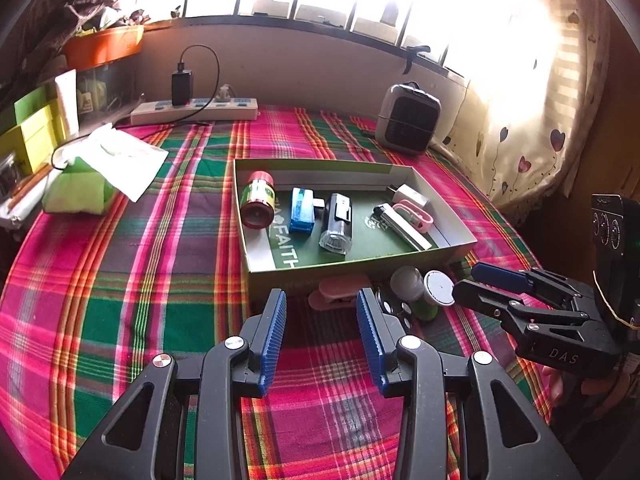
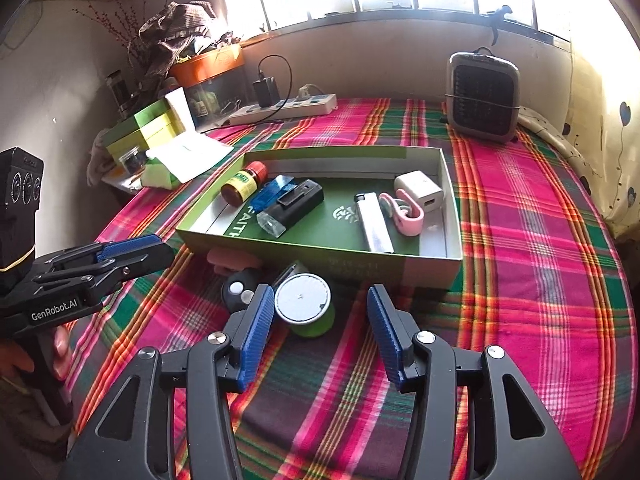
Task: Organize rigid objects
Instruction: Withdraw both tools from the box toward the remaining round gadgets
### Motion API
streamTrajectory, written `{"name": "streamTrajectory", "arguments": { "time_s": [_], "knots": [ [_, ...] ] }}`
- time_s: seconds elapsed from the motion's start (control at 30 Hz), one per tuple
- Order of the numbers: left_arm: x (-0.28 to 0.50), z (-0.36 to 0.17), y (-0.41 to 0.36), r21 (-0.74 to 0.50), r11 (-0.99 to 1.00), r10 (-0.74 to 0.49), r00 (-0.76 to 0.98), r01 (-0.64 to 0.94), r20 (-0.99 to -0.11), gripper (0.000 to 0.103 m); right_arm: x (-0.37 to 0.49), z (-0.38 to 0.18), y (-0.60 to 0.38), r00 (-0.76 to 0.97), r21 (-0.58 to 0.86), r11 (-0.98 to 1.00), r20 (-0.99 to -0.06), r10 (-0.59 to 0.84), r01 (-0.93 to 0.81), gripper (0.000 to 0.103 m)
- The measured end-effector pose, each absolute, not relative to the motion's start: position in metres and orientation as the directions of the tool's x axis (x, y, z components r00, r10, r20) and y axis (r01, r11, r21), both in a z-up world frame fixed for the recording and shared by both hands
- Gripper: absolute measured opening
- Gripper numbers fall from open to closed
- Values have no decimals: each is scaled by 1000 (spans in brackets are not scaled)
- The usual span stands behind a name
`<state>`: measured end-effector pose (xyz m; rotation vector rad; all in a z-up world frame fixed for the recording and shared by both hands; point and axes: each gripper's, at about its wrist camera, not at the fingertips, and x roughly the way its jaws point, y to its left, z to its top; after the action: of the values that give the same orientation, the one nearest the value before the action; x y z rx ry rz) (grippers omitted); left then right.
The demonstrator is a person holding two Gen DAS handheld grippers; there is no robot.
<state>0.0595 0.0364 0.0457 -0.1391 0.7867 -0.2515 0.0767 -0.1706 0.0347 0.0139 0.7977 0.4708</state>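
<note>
The right claw [image 2: 320,332] is seen released and empty, low over the plaid-covered tabletop [image 2: 540,280]. Just beyond its left pad, slightly to the left of the gap, a green jar with a white lid [image 2: 304,308] lies outside the box; its round lid is turned toward the claw, so the body runs away, toward the far side. The left claw [image 1: 322,328] is also released and holds nothing; in its view the jar [image 1: 434,296] lies to the right, so the right claw is judged nearer. Only the right view shows the dark round thing [image 2: 240,290] beside the jar clearly. Farther, the green box [image 2: 320,246] already holds several things.
</note>
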Motion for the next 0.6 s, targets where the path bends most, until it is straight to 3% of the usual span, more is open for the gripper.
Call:
{"name": "streamTrajectory", "arguments": {
  "time_s": [0.6],
  "knots": [
    [58, 31, 41, -270, 945, -324, 632, 184, -704, 36, 84, 23, -143, 594, 90, 899, -722, 356, -429, 50]
  ]
}}
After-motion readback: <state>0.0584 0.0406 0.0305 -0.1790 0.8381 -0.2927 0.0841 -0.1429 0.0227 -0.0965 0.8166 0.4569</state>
